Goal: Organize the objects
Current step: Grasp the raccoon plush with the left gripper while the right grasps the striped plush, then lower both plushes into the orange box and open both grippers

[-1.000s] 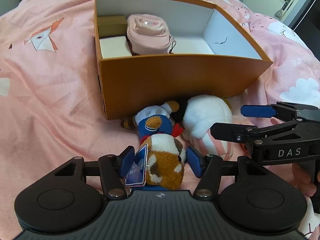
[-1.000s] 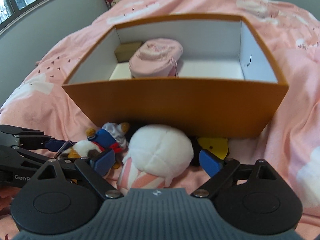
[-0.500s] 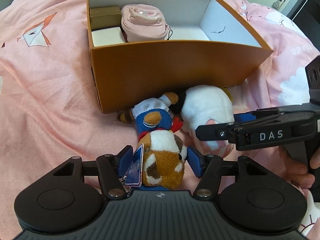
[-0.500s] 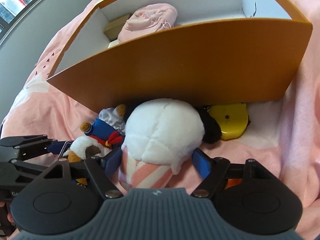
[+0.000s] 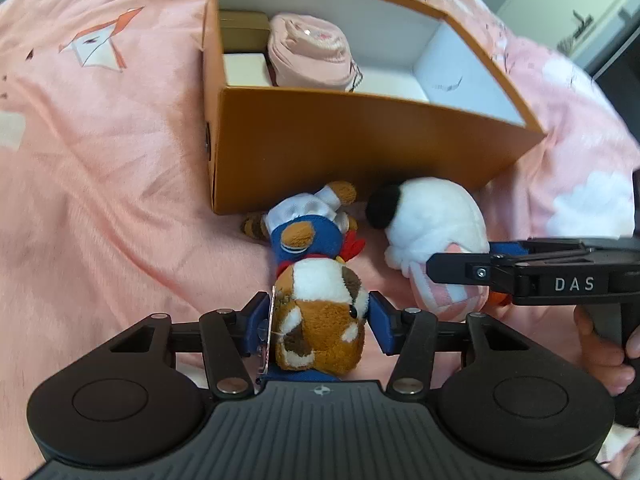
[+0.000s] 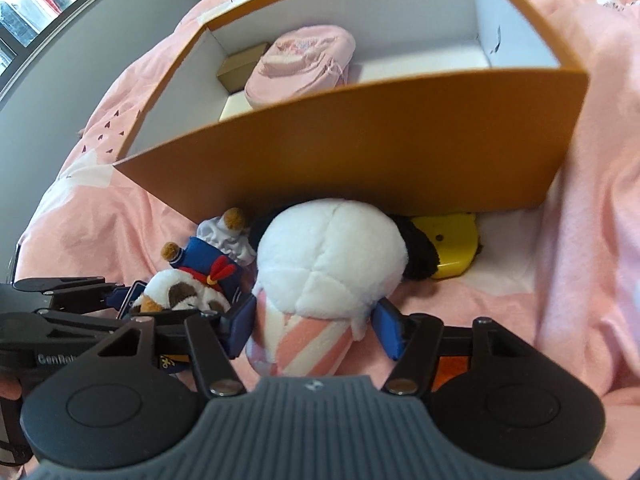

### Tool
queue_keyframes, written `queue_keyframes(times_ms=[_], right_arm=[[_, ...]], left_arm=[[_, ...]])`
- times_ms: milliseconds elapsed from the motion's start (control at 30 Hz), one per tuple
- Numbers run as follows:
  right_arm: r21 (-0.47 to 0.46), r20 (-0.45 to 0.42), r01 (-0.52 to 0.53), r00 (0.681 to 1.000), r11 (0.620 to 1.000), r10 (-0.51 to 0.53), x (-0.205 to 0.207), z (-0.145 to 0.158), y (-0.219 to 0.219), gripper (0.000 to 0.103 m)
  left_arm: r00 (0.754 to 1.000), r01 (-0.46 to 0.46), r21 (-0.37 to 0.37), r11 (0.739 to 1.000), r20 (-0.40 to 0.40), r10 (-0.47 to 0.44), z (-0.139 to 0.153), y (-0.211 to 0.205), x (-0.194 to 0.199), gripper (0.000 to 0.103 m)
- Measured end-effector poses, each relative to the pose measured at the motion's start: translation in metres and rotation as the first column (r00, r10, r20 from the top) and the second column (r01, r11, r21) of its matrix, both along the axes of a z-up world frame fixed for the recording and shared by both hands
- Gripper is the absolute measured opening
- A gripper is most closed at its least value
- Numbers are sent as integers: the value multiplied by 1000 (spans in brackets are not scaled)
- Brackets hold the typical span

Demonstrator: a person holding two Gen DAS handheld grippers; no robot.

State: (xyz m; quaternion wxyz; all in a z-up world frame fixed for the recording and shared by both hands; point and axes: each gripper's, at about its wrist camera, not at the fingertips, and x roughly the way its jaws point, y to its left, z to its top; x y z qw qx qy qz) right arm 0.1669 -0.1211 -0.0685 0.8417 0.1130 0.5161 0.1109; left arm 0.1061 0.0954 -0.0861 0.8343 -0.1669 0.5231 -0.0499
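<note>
Your left gripper (image 5: 320, 322) fingers tight on the brown plush (image 5: 320, 320), right gripper (image 6: 316, 326) fingers around the white plush (image 6: 330, 264).

A fuzzy plush dog (image 5: 320, 320) and a soft white plush toy (image 6: 328, 256) lay on a fleecy pink blanket (image 5: 100, 160). The box (image 5: 340, 144) looked like smooth matt orange cardboard with a white paper lining. Both grippers were matt black plastic.

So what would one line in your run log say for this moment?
left gripper: shut on brown plush toy | right gripper: around white plush toy | orange box: open, pink pouch inside
</note>
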Motion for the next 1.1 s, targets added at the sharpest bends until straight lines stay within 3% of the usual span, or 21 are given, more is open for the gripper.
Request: queue_keyframes(times_ms=[233,467,667,867,1000,1100], right_arm=[[35,22,-3,1000,999,3,-12,28,-17,63],[62,86,-7,996,998,1,-24,60,-27,63],[22,196,-7,981,1000,3,-27,101,-34,63],[-58,299,-27,953,998,43,-14,139,-39,63],[-124,335,-27,940,992,68,6,156,-45,63],[-177,335,-31,938,984,89,27,159,-49,63]], left_arm=[[997,-60,-154,986,43,67,18,11,-13,57],[989,-50,-231,972,121,79,46,5,-15,56],[968,-25,-208,978,241,76,89,-5,-3,56],[921,8,-157,988,386,54,130,-12,28,55],[895,11,-132,991,444,49,140,-16,60,54],[891,9,-138,990,452,55,136,-15,86,54]])
